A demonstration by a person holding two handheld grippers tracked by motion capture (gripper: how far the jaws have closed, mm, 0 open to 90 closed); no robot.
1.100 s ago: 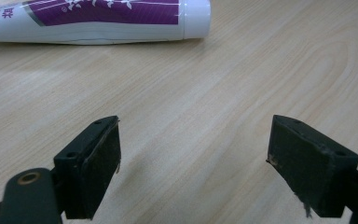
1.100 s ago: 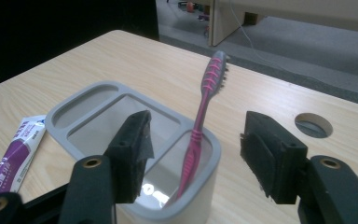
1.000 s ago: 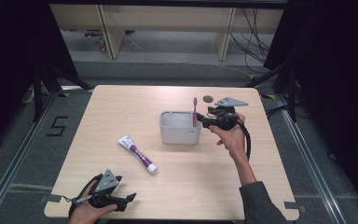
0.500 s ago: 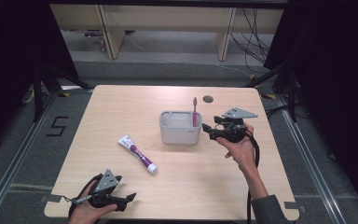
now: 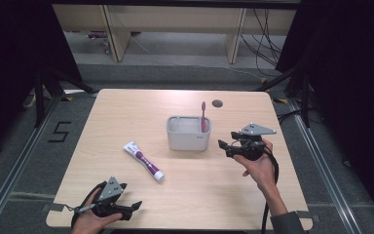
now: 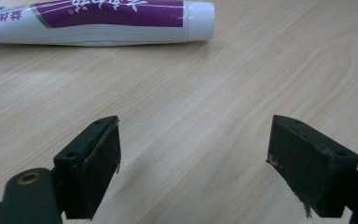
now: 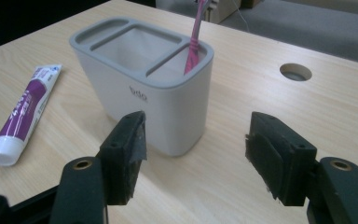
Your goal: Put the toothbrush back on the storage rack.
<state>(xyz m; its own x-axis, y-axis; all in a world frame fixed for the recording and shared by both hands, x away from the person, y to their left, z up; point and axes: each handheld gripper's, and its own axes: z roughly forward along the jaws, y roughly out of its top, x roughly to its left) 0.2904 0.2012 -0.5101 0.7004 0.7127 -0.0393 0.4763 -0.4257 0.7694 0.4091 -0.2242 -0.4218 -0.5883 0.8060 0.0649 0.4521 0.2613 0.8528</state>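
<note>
From the high view I see the wooden table point(image 5: 126, 112) with a grey holder point(image 5: 188, 133) standing near its middle. A pink toothbrush point(image 5: 203, 116) stands upright in the holder's right-hand compartment. A white and purple toothpaste tube point(image 5: 144, 161) lies flat on the table to the holder's left and nearer to me, well apart from it. My right gripper point(image 5: 228, 146) hovers just beside the holder's right side, pointing towards it, with nothing in it. My left gripper point(image 5: 132, 207) rests at the near left edge of the table, well apart from the tube.

In the left gripper view my jaws stand wide apart over bare wood with nothing between them. The toothpaste tube point(image 6: 98, 21) lies across the top, its white cap point(image 6: 199, 19) towards the right, clear of the pads.

In the right gripper view the holder point(image 7: 142, 88) stands just ahead of my jaws, nearer the left one, not touching either. The jaws have just been opening a little further and are empty. The toothbrush point(image 7: 195, 42) leans in the narrow end compartment, the wide middle compartment looks empty, and the tube point(image 7: 21, 114) lies at the left, cap towards me. A round hole point(image 7: 295, 72) shows in the tabletop beyond.
</note>
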